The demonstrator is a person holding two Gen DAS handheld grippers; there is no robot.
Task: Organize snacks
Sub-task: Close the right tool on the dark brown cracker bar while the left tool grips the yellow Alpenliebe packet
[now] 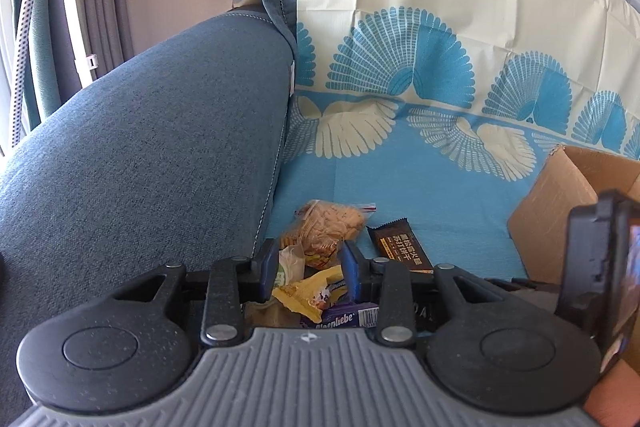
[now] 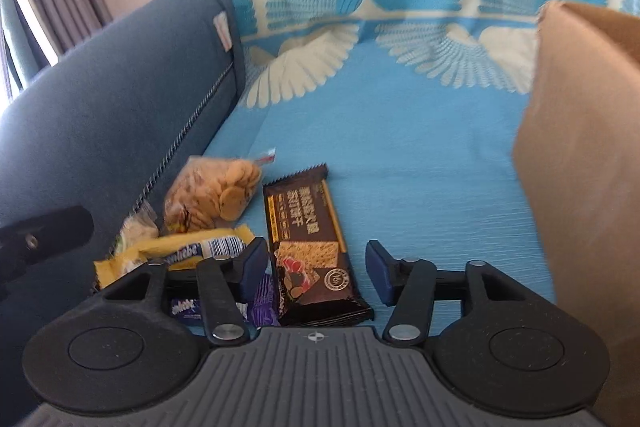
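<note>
Right wrist view – cardboard box (image 2: 580, 155) interior hidden; right gripper (image 2: 316, 267) spread over brown biscuit pack (image 2: 312, 247)

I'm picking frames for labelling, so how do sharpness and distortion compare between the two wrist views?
Left wrist view: sharp, the dark biscuit bar has readable print, though fisheye bends the sofa armrest. Right wrist view: motion-smeared, the cardboard box and patterned cloth look soft, and the bar is only slightly clearer.

Snacks spread on the blue patterned cloth (image 2: 420, 155) over the sofa seat.
A clear bag of round crackers (image 2: 212, 191) sits by the armrest, a dark brown biscuit pack (image 2: 312, 247) just beside it, yellow and purple candy wrappers (image 2: 192, 251) bunched nearest, and a cardboard box (image 2: 580, 155) on the right.
</note>
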